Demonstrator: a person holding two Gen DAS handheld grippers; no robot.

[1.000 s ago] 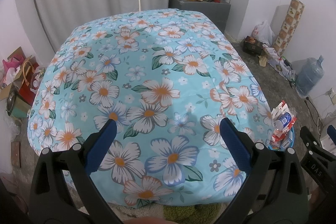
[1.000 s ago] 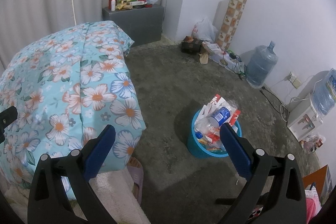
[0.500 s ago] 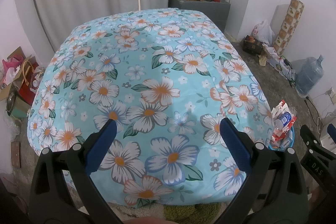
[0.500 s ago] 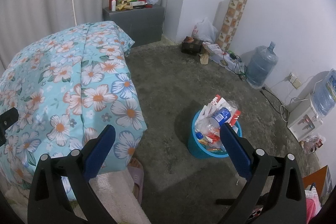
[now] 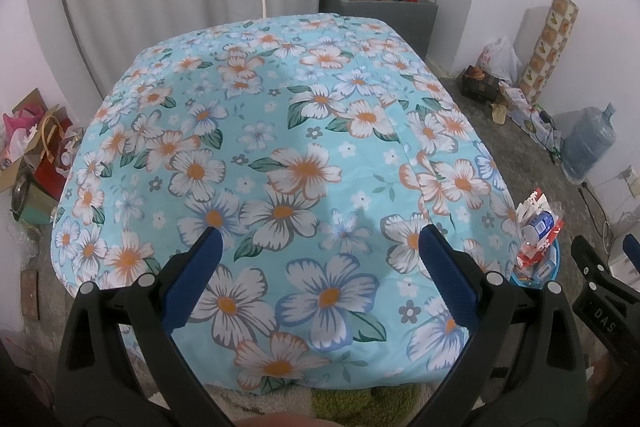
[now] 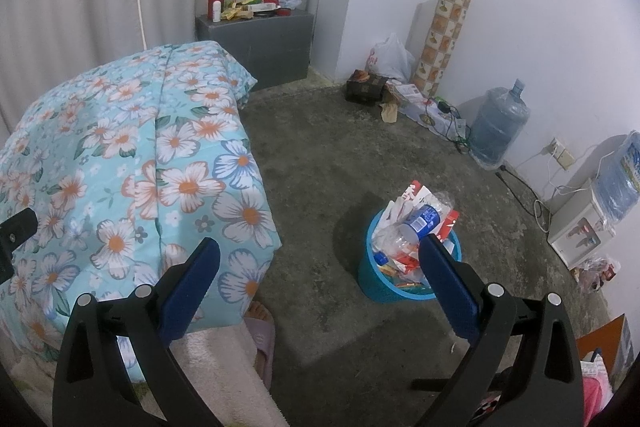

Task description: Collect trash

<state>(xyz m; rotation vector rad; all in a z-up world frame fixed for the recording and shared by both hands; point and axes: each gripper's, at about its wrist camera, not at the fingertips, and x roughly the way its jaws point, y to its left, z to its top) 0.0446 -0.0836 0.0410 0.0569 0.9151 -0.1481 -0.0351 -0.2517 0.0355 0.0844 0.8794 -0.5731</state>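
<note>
The bed (image 5: 304,163), under a blue flowered cover, fills the left wrist view; in the right wrist view it lies at 9 o'clock. The grey floor (image 6: 332,155) spreads from the centre of the right view. A grey cabinet (image 6: 276,47) stands at 12 o'clock past the bed, with small items on top. A water jug (image 6: 498,125) stands against the wall at 2 o'clock. The blue bin (image 6: 384,277), heaped with trash (image 6: 416,223) of wrappers and a bottle, sits on the floor at 4 o'clock, well apart from the bed. The left gripper (image 5: 316,243) hangs over the bed, jaws spread wide, holding nothing. The right gripper (image 6: 320,253) hangs over the floor, jaws likewise wide and bare.
</note>
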